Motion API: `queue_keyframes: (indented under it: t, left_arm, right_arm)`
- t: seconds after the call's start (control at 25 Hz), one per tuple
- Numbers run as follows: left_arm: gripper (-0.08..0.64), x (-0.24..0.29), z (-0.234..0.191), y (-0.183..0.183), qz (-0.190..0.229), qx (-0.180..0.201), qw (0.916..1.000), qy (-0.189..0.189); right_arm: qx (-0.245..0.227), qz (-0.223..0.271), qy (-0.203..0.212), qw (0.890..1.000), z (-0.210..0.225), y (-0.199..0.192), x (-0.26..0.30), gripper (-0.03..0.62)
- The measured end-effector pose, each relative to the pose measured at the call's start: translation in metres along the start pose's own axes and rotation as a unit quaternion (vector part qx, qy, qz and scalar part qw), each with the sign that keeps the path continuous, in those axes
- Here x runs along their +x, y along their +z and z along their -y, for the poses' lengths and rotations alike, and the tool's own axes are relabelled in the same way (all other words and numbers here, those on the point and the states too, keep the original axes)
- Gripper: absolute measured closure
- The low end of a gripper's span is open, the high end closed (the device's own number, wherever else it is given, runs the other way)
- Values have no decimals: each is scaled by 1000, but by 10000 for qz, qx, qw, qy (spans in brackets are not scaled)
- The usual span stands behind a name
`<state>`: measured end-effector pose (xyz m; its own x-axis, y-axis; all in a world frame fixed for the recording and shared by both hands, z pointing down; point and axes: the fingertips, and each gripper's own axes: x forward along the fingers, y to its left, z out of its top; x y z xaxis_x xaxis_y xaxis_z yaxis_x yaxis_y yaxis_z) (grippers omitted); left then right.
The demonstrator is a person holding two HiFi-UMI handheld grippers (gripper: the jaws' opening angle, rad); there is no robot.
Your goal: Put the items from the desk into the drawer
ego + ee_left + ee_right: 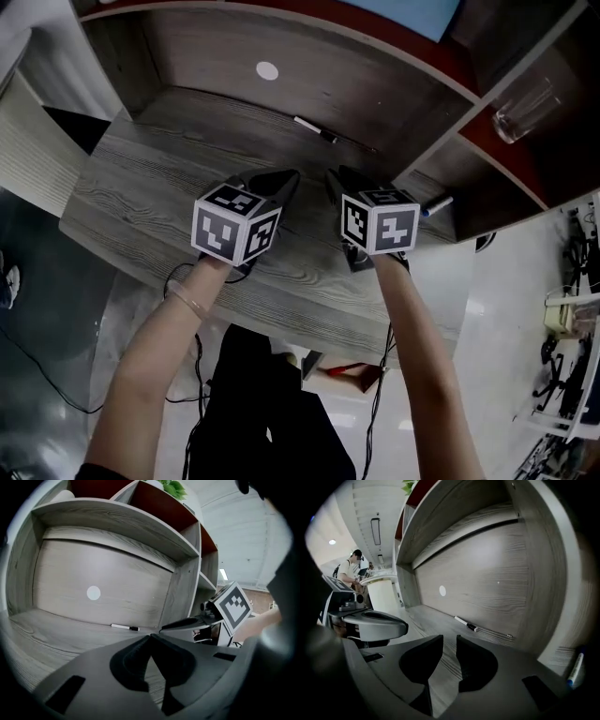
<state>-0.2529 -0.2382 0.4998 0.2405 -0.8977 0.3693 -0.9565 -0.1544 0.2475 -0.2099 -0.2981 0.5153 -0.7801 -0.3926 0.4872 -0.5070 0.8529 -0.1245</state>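
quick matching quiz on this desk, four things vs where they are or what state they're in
Things:
1 black-capped pen
2 blue pen
3 glass
4 right gripper

Places or states:
A on the red shelf
B jaws apart, nothing between them
C on the desk, by the back panel
D right of the partition

Pairs: 1-C, 2-D, 3-A, 4-B

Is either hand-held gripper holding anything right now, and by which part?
Nothing is held. The left hand-held gripper is shut and empty; the right hand-held gripper stands open with only desk showing between its jaws.
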Motion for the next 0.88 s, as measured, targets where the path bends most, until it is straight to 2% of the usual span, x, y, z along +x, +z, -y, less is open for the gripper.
queue_keyframes:
  t: [0.16, 0.44, 0.64, 0.8, 0.88]
  left_arm:
    - [532, 15, -17, 3, -12, 73, 10000, 20]
    - [533, 24, -36, 10, -21, 96, 9999, -106]
    - [534, 26, -46, 15, 7, -2, 9998, -212]
    - [532, 31, -52, 14, -90, 339, 9992, -176]
    - [532, 36, -52, 15, -105, 370, 9990, -221]
  right_arm:
    - [-124, -55, -170, 9998, 10, 3, 36, 512]
    - [-622, -346, -558, 9959, 24, 9, 78, 425]
    - [-469, -485, -914, 9935, 47, 9, 92, 416]
    - [-463, -774, -878, 9920, 56, 0, 101, 414]
    - [-500, -914, -793, 9914, 60, -3, 106, 414]
